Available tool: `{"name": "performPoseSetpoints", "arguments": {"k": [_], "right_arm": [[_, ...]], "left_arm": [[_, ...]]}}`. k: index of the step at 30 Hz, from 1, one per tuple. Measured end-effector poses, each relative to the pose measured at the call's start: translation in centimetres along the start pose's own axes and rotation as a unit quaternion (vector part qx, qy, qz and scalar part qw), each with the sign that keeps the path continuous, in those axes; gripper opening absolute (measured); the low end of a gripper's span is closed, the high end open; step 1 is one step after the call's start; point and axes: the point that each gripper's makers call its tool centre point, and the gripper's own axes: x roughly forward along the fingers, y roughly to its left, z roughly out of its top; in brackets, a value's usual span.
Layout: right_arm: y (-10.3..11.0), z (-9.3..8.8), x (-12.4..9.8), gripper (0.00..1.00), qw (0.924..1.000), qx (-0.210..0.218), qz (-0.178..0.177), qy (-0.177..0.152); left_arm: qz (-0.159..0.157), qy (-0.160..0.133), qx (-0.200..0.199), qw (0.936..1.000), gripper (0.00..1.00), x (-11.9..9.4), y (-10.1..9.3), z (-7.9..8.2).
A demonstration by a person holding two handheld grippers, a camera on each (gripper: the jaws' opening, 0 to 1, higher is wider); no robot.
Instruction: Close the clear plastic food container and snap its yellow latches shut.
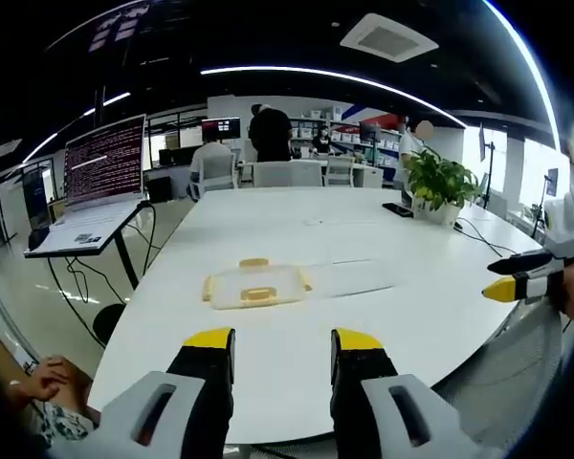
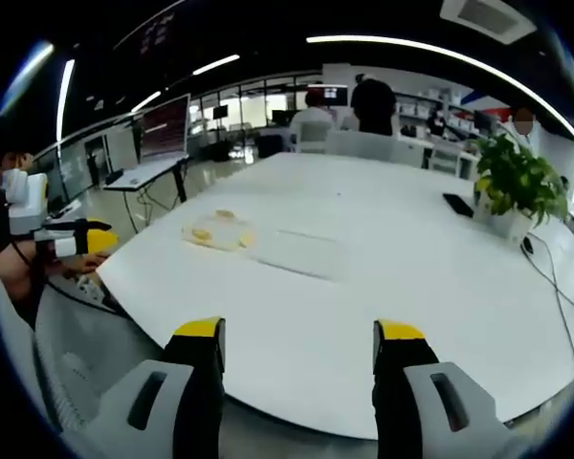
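A clear plastic food container [image 1: 256, 285] with yellow latches lies on the white table [image 1: 297, 354], in the middle of the left gripper view. Its clear lid [image 1: 349, 277] rests flat beside it on the right. My left gripper [image 1: 283, 344] stands open at the table's near edge, short of the container and holding nothing. My right gripper [image 1: 521, 277] pokes in from the right edge, off the table. In the right gripper view the container [image 2: 218, 232] and lid [image 2: 297, 251] lie far ahead to the left. My right gripper [image 2: 299, 335] is open and holds nothing. My left gripper [image 2: 77, 239] shows at the left.
A potted plant [image 1: 438, 182] and a dark phone [image 1: 397, 208] sit at the table's far right. A laptop on a stand [image 1: 100, 172] is left of the table. Chairs and people are at the far end. A person's hands [image 1: 43, 382] show at the lower left.
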Motion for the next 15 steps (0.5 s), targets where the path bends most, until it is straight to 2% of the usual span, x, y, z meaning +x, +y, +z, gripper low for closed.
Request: {"name": "performPoseSetpoints", "arguments": {"k": [15], "right_arm": [[0.32, -0.28, 0.42, 0.59, 0.9998, -0.01, 0.005, 0.015]], "left_arm": [[-0.003, -0.002, 0.008, 1.0, 0.33, 0.1, -0.21, 0.02]]}}
